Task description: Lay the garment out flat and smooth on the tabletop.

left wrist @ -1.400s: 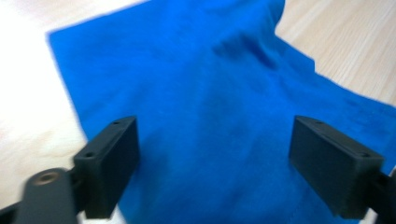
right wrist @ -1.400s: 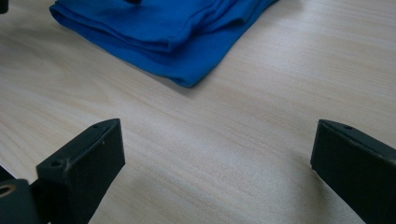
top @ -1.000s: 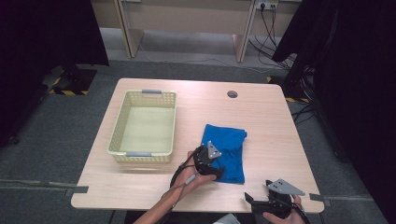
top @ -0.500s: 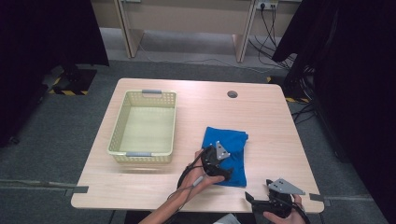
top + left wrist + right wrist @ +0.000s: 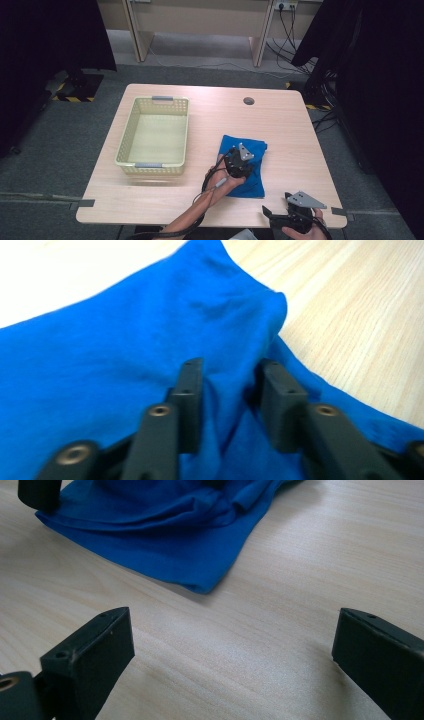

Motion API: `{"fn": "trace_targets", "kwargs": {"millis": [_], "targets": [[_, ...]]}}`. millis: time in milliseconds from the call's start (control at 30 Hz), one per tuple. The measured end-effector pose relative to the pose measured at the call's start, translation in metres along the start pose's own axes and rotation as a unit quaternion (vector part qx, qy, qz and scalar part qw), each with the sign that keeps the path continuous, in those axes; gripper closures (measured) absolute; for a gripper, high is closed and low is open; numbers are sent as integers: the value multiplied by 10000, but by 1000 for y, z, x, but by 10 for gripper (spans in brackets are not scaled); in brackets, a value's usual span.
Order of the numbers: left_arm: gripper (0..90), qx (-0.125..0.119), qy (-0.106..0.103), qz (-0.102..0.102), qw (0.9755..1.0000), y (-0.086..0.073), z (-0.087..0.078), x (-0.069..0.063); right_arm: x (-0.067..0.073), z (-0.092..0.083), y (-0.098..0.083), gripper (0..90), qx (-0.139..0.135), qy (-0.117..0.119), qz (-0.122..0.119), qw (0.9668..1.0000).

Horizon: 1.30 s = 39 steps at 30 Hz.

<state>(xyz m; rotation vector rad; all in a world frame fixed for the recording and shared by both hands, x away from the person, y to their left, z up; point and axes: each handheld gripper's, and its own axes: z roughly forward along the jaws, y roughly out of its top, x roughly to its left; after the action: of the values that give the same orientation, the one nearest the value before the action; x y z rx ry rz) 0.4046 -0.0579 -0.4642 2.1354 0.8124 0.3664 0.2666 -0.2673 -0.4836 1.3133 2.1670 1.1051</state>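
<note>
A blue cloth (image 5: 254, 183) lies crumpled on the right half of the wooden table (image 5: 210, 120). My left gripper (image 5: 240, 162) sits on top of it, held by a hand coming from the near edge. In the left gripper view its jaws have just been closing, and the left gripper (image 5: 227, 371) now pinches a raised fold of the blue cloth (image 5: 125, 340). My right gripper (image 5: 272, 216) rests at the table's near right corner. It stands wide open (image 5: 230, 630) over bare wood, with the cloth's edge (image 5: 165, 525) ahead of it.
A pale yellow plastic basket (image 5: 125, 136) stands on the left half of the table with nothing in it. A round cable hole (image 5: 248, 100) sits near the far edge. Dark curtains hang on both sides of the table.
My left gripper has moved to the right and a little farther onto the cloth, from its left edge to its middle. The right gripper has stayed in place.
</note>
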Motion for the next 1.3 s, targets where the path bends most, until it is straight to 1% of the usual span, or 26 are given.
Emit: {"fn": "trace_targets", "kwargs": {"millis": [67,133,167,267,400,567,667,733,767,867,933,1000,1067,1100,1200,1300], "targets": [[715,-94,-15,-39,9999,1,-3,2,1,0,0,36,5,7,6,10000],[727,-172,-61,-54,9998,3,-10,5,1,1,0,36,6,4,-3,10000],[737,-172,-61,-54,9998,3,-10,5,1,1,0,36,6,4,-3,10000],[766,-201,-34,-61,9998,6,-16,10,0,1,0,36,16,0,-15,10000],[769,-337,3,-138,9993,8,-26,17,0,1,-1,36,16,-5,10,10000],[771,-455,212,-133,9987,7,-42,29,0,1,-1,36,22,-10,20,10000],[769,-499,318,-249,9979,2,-49,41,0,1,0,36,22,-22,18,10000],[764,-505,387,-264,9976,-1,-54,47,0,2,0,36,33,-21,11,10000],[763,-519,424,-313,9973,-3,-55,50,0,2,0,36,36,-22,12,10000],[758,-432,635,-258,9967,-9,-57,55,0,2,1,36,30,-23,-1,10000],[746,-328,689,-278,9967,-16,-55,58,0,2,1,37,21,-26,2,10000],[731,-265,775,-345,9960,-22,-52,61,0,2,2,37,24,-29,-16,10000],[717,-197,766,-436,9959,-29,-50,62,0,2,3,37,22,-34,-20,10000],[710,-142,754,-424,9961,-31,-49,62,0,2,3,37,21,-37,-30,10000],[688,-34,732,-491,9961,-37,-44,63,0,3,6,37,25,-53,-42,10000],[671,-40,722,-518,9960,-39,-41,62,0,3,11,37,-7,-72,-121,9999]]}}
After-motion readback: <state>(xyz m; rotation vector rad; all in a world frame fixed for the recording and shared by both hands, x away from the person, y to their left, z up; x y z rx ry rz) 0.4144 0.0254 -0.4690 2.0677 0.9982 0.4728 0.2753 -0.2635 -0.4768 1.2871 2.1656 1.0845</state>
